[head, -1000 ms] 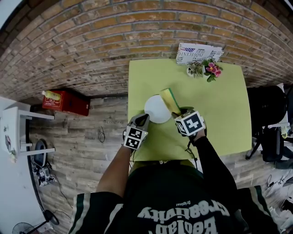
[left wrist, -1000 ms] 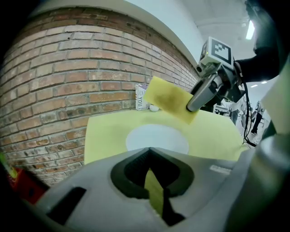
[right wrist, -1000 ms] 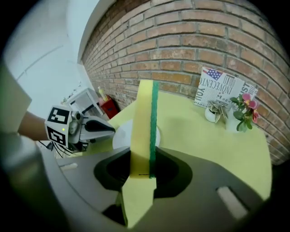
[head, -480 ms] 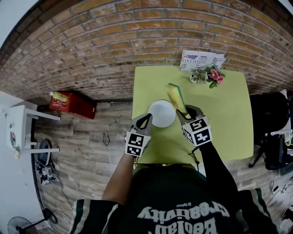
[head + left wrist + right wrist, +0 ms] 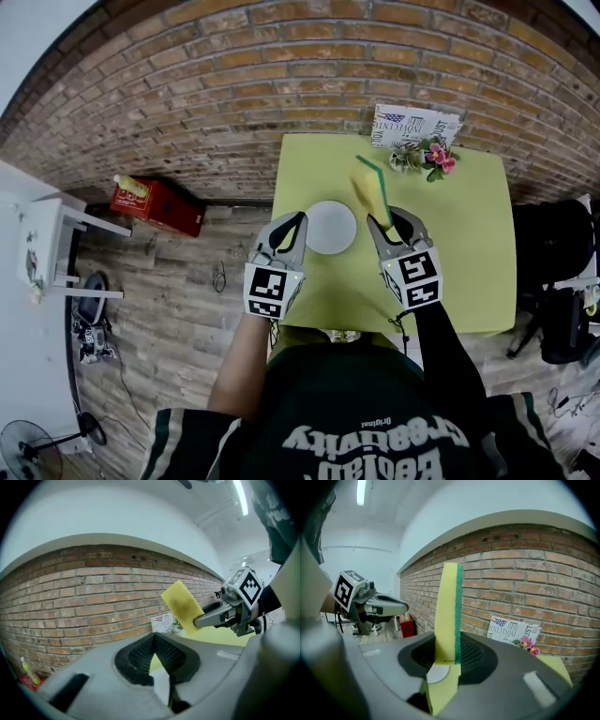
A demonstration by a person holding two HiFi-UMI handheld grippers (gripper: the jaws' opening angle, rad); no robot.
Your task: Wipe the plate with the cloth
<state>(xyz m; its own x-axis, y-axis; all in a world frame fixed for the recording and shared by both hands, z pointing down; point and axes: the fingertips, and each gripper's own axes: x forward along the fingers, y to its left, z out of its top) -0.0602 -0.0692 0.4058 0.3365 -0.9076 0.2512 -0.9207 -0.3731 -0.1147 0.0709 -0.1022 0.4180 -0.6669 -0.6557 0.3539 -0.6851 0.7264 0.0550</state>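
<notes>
The right gripper (image 5: 389, 220) clamped the yellow-and-green cloth (image 5: 371, 187) upright, off the white plate (image 5: 331, 228), which lay near the green table's (image 5: 469, 234) left edge. The left gripper (image 5: 294, 223), jaws together and empty, hovered just left of the plate; wiping apparently remained to be done.

a yellow-green table (image 5: 459, 272) is spreading under the left tongs (image 5: 294, 225) and the right tongs (image 5: 392, 221). beyond the right tongs, at the table's far edge, a printed paper (image 5: 415, 124) is leaning against the brick wall (image 5: 234, 75), and a small bunch of pink flowers (image 5: 427, 153) is sitting just in front of it. well to the left of the left tongs, a red box (image 5: 155, 206) is standing on the wooden floor (image 5: 169, 309) by the wall, carrying a yellow bottle (image 5: 131, 185). farther left, a white stand (image 5: 47, 248) is showing.
</notes>
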